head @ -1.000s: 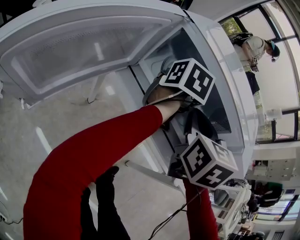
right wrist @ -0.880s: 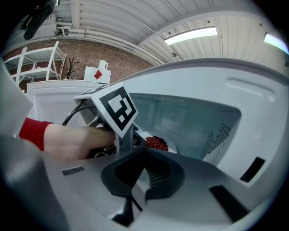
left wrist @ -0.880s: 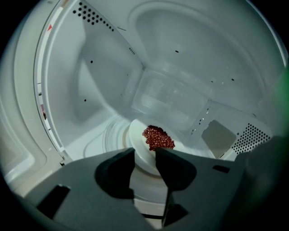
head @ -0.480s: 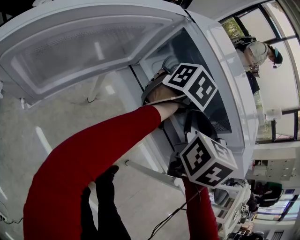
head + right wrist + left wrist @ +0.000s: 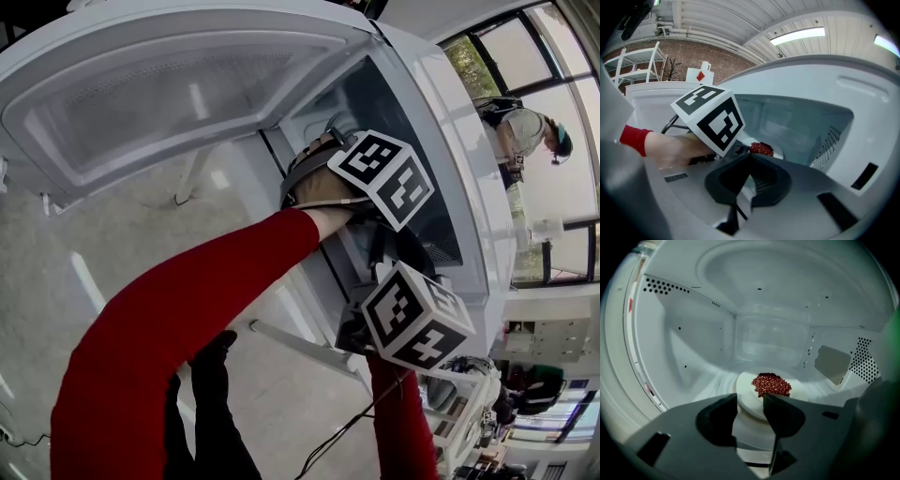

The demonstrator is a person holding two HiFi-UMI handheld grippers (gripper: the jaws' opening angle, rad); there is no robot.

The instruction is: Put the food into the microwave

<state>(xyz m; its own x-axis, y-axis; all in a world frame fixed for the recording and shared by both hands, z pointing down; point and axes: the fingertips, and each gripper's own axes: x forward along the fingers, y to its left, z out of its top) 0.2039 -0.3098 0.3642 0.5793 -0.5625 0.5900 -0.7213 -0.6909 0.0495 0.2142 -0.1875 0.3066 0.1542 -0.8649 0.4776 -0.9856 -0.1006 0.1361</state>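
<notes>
Food [image 5: 771, 384], one red heap, lies on the one plate [image 5: 746, 386], toward its 2 o'clock edge. The plate rests on the floor of the one microwave [image 5: 689, 352], so placement is judged done. Left gripper [image 5: 750, 401] reaches inside. Its jaws have just opened wide, with the plate rim between them but not pressed, which is judged a release. Right gripper [image 5: 750, 158], at 5 o'clock of the left in the head view, hangs outside with jaws together and empty, not needed here. Door [image 5: 187, 103] stands open for access.

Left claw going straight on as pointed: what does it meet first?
Probably the round white plate, its near rim between the jaws of the left claw, which have just been opening; the red food heap lies beyond. Depth unclear.
</notes>
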